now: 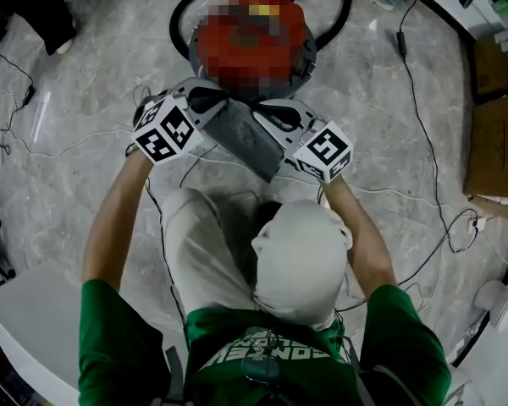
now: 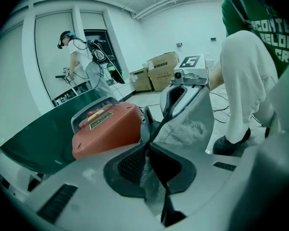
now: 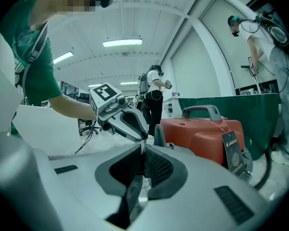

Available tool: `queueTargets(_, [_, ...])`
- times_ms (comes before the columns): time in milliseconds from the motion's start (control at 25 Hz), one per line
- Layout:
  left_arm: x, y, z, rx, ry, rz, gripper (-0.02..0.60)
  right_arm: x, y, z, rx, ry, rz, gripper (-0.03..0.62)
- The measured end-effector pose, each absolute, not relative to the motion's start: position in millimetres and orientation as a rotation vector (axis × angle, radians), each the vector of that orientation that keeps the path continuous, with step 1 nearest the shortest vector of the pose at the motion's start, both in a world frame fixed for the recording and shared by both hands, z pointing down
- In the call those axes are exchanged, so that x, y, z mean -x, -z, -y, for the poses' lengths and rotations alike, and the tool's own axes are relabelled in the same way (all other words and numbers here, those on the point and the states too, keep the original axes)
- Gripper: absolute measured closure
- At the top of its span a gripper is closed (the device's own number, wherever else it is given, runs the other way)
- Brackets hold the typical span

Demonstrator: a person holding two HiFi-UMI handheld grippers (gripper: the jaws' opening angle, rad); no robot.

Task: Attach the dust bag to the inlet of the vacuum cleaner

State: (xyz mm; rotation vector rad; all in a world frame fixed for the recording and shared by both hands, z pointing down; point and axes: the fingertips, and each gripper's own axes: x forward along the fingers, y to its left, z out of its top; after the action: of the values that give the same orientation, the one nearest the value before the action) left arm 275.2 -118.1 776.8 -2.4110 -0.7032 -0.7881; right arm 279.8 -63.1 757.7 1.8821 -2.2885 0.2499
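Note:
The red vacuum cleaner stands on the floor just beyond my hands, also in the left gripper view and the right gripper view. A grey dust bag hangs between both grippers, right in front of the vacuum. My left gripper is shut on the bag's left edge, with grey fabric pinched between its pads. From the other side my right gripper is shut on the bag's thin edge. The two grippers' tips nearly meet. The vacuum's inlet is hidden.
A black hose loops round behind the vacuum. Thin cables trail over the marble floor. Cardboard boxes sit at the right and a white table at the lower left. A green panel stands beyond the vacuum, with other people further off.

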Motion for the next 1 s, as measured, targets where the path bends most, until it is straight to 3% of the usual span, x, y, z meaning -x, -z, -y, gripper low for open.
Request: queueTargets(1000, [-271,-772,114,2.453,0.717,0.661,0.552,-281,-752,48,-1.944,-0.242,2.197,0.563])
